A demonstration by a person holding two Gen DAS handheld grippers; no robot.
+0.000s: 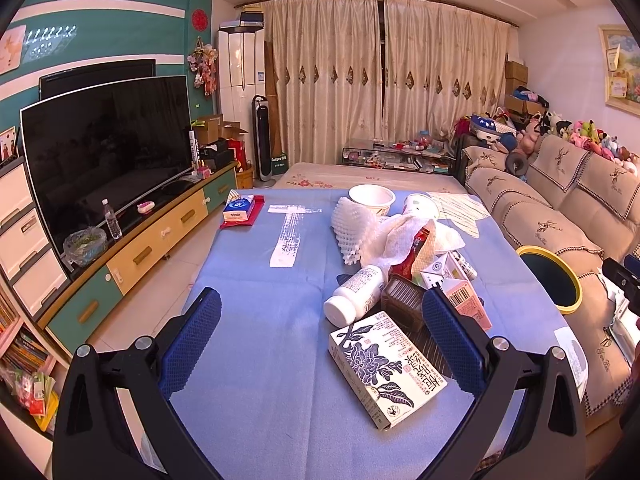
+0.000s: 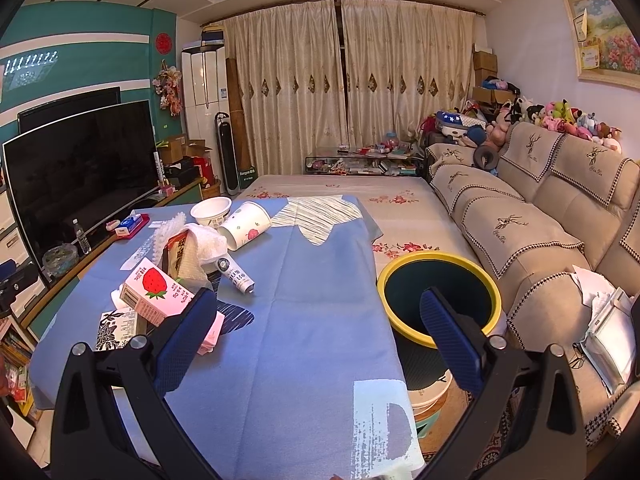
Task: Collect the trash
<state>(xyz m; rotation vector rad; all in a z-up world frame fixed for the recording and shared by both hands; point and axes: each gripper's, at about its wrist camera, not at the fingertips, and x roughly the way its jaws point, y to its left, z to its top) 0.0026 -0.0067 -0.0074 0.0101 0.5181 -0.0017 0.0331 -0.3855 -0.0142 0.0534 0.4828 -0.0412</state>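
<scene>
Both tools—left tool (image 1: pixel 322 336) and right tool (image 2: pixel 320 334)—are hovering spread apart and empty, so the left should be straddling the floral box (image 1: pixel 387 370) squarely before carrying it to the bin (image 2: pixel 439 295).

Right gripper (image 2: pixel 316 312) spread wide, nothing held, above the blue cloth (image 2: pixel 304 320) covering the table. Heaped toward the table's left edge: strawberry carton (image 2: pixel 154 294), white tube (image 2: pixel 235 271), tipped paper cup (image 2: pixel 245 226), white bowl (image 2: pixel 211 210) nearer the far left corner. Just beside the table's right edge, a yellow-rimmed bin (image 2: pixel 440 292), upright, between table and sofa (image 2: pixel 560 232).
</scene>
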